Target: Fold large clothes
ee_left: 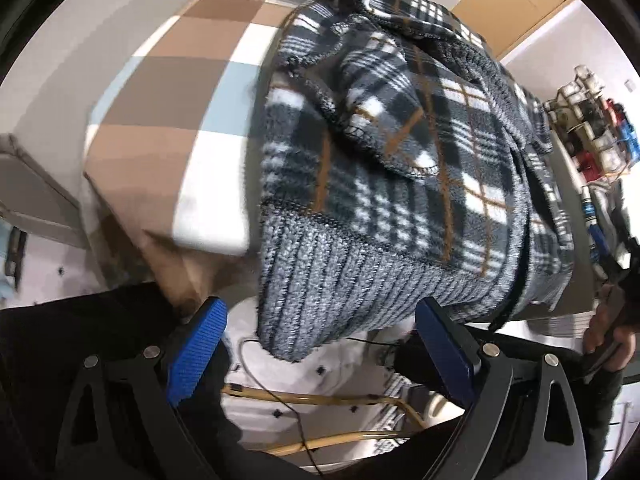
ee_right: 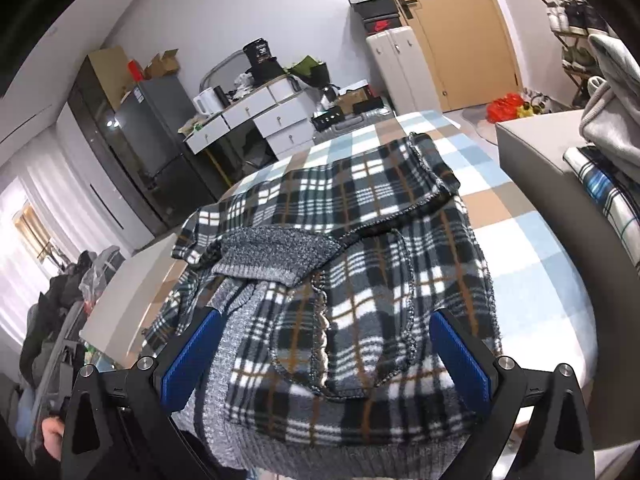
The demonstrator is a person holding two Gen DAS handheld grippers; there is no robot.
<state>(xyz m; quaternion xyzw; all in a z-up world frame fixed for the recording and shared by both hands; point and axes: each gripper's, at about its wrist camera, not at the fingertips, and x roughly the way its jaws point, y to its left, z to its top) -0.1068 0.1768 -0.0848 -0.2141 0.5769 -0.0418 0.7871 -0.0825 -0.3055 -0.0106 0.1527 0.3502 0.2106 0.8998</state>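
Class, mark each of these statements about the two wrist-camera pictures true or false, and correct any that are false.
1. The plaid fleece garment lies on a checked bedsheet. True.
2. The left gripper is clamped on the garment's grey ribbed hem. False: its blue-padded fingers are spread apart, holding nothing.
3. The right gripper is open. True.
4. The wooden door stands wide open. False: it is closed.

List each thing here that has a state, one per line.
Jacket: lying partly folded on the bed, ribbed hem hanging over the edge.
Left gripper: open, holding nothing.
Right gripper: open, holding nothing.
Door: shut.
Bed: covered by a checked sheet.
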